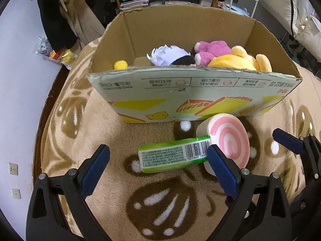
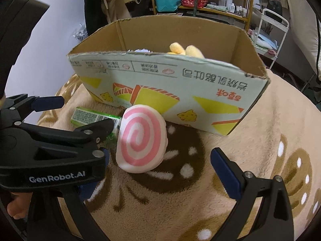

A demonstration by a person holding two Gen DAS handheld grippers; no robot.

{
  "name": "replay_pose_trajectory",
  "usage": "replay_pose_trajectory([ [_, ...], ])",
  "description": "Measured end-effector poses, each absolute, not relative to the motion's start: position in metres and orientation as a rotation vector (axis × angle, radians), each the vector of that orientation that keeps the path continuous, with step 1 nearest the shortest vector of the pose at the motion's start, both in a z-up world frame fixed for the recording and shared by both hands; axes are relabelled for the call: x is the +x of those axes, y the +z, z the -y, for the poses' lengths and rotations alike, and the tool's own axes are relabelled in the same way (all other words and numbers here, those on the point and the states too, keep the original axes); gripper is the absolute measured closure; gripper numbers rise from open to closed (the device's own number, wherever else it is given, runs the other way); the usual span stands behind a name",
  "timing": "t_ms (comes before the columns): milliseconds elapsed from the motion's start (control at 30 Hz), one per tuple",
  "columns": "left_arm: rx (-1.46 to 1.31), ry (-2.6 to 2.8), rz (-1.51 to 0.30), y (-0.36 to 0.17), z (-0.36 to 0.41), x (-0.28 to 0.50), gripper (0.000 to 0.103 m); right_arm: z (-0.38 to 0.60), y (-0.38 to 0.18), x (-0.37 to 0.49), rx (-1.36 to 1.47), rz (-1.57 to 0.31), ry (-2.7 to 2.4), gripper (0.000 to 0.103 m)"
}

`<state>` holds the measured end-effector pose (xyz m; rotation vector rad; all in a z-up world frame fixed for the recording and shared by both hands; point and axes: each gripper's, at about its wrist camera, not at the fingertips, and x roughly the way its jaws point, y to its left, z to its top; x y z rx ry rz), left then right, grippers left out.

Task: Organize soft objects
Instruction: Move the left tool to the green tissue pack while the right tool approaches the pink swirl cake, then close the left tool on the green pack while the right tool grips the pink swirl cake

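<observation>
Both tools gape wide, gripping nothing — the left tool [image 1: 158, 156] has a green tissue pack [image 1: 172, 155] lying between its fingertips. The pink-swirl plush roll [image 2: 141, 138] rests just ahead of the right tool [image 2: 158, 160], leaning against the pack, in front of the cardboard box [image 1: 180, 98] — plush toys [image 1: 218, 57] inside it — on a beige blanket [image 1: 96, 132]

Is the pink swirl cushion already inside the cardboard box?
No, the swirl cushion lies on the blanket in front of the box, next to the green pack.
</observation>
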<state>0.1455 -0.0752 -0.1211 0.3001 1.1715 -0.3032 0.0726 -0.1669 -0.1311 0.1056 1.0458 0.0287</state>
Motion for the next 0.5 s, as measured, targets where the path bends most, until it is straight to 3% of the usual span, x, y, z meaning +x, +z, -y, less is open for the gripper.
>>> replay_pose_trajectory([
  [400,0.281,-0.324,-1.193,-0.13,0.075,0.153,0.006,0.169,-0.139,0.084,0.141,-1.065,0.009,0.0],
  [500,0.262,-0.34,-1.209,-0.132,0.074,0.156,0.006,0.169,-0.141,0.084,0.144,-1.071,0.014,0.006],
])
